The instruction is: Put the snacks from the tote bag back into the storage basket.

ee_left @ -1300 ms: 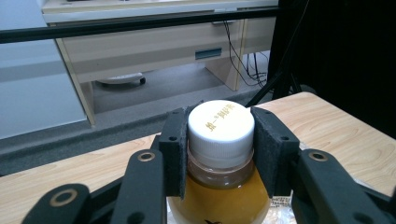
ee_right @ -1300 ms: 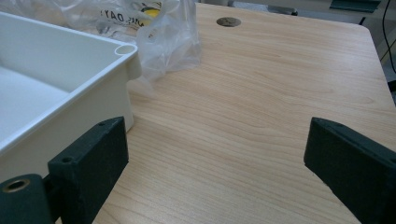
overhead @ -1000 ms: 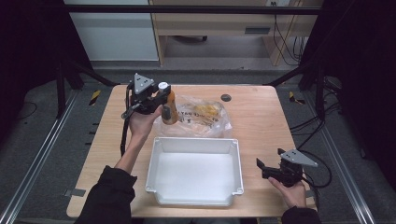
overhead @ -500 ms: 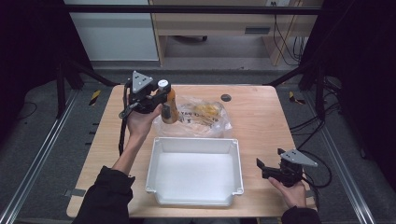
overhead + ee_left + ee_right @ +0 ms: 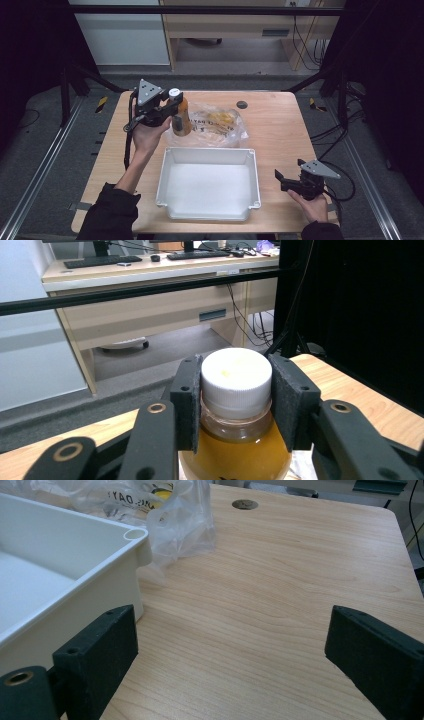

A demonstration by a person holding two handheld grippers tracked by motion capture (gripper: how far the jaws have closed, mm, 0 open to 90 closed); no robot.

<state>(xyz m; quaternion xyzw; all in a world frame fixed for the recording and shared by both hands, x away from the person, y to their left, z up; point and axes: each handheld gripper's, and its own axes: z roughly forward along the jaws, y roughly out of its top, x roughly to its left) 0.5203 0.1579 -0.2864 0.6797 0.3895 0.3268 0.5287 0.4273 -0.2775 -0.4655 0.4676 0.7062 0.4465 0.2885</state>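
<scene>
The left gripper (image 5: 167,111) is clamped on the white cap (image 5: 235,375) of a bottle (image 5: 179,116) of amber liquid, holding it upright above the table (image 5: 280,130), just behind the far left corner of the white bin (image 5: 207,184) and beside a clear plastic bag (image 5: 217,125). The pads (image 5: 189,400) press the cap from both sides. The right gripper (image 5: 286,181) rests low near the table's right front, jaws wide apart with nothing between them, just right of the bin. A small dark disc (image 5: 242,104) sits in the tabletop behind the bag.
</scene>
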